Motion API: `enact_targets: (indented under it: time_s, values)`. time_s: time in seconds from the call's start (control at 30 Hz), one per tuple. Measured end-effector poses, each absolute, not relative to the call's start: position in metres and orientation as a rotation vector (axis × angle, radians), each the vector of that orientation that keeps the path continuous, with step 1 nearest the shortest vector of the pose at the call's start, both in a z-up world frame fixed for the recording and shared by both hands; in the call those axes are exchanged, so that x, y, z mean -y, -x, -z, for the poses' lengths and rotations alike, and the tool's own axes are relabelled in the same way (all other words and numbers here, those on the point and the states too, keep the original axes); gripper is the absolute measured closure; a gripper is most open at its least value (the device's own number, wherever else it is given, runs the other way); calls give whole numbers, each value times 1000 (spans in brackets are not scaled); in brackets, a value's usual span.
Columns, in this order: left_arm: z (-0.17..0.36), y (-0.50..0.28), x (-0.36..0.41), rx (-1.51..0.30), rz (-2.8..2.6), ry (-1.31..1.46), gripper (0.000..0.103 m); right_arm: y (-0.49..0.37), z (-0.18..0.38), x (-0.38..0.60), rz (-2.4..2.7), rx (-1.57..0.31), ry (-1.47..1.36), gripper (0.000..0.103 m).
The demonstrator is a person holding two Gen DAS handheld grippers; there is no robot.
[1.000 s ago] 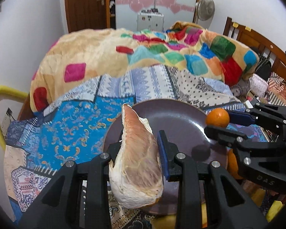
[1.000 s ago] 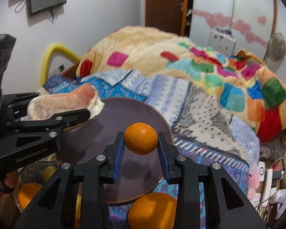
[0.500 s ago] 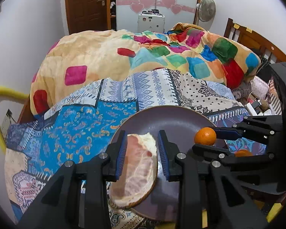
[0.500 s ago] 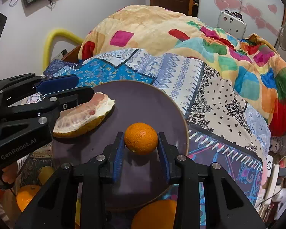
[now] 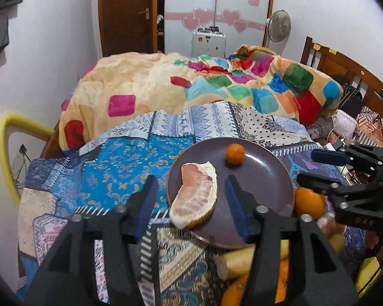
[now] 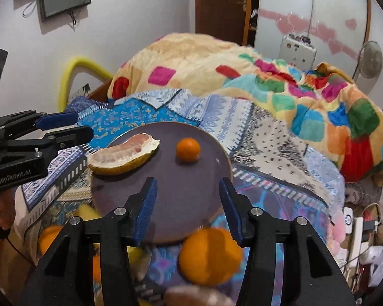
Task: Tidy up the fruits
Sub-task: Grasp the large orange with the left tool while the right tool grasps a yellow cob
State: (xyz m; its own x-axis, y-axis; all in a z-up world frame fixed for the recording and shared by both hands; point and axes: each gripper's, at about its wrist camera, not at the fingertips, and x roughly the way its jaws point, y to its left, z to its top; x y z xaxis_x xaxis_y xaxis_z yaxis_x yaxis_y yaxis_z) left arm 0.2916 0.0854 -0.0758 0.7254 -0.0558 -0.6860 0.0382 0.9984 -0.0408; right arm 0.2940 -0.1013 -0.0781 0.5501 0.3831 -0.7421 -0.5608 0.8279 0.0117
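Purple-brown and glossy, the plate is lying on the patterned bedspread, and it is already carrying two fruits: a pomelo wedge at its left edge, with its near end hanging out over the rim, and a small mandarin sitting apart from it toward the far side. The left tongs are opening, their blue pads standing clear on either side of the wedge without pressing it; the right tongs are opening too, with nothing between them but bare plate, and the mandarin is resting beyond their tips. More fruit is waiting just off the plate's near rim: a large orange touching or almost touching the rim, and other orange and yellow pieces, too blurred to name. The large orange is looking firm, round and fairly heavy, so it is probably asking for a wide grip across its middle, where the pads cannot slide off the curve; its skin is likely giving decent friction. The wedge seems soft and easily bruised, best held on the rind side with light pressure. The mandarin is light but looks inclined to roll on the smooth plate, and the bedding underneath is soft, so the plate may be tipping if pressed near its edge.
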Motion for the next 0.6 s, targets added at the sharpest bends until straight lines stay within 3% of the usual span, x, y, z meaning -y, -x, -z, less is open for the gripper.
enact_targets:
  time_s: [0.1, 0.27, 0.5, 0.6]
  values:
    - [71, -272, -83, -746, 50, 16, 44, -275, 72, 114, -563, -795, 221, 55]
    - [71, -242, -79, -744, 64, 30, 31, -241, 74, 133, -551, -763, 236, 51]
    - [86, -211, -65, -775, 70, 34, 28, -207, 92, 158, -557, -768, 238, 49]
    - [94, -199, -58, -776, 72, 33, 21, -197, 100, 164, -563, -770, 241, 49]
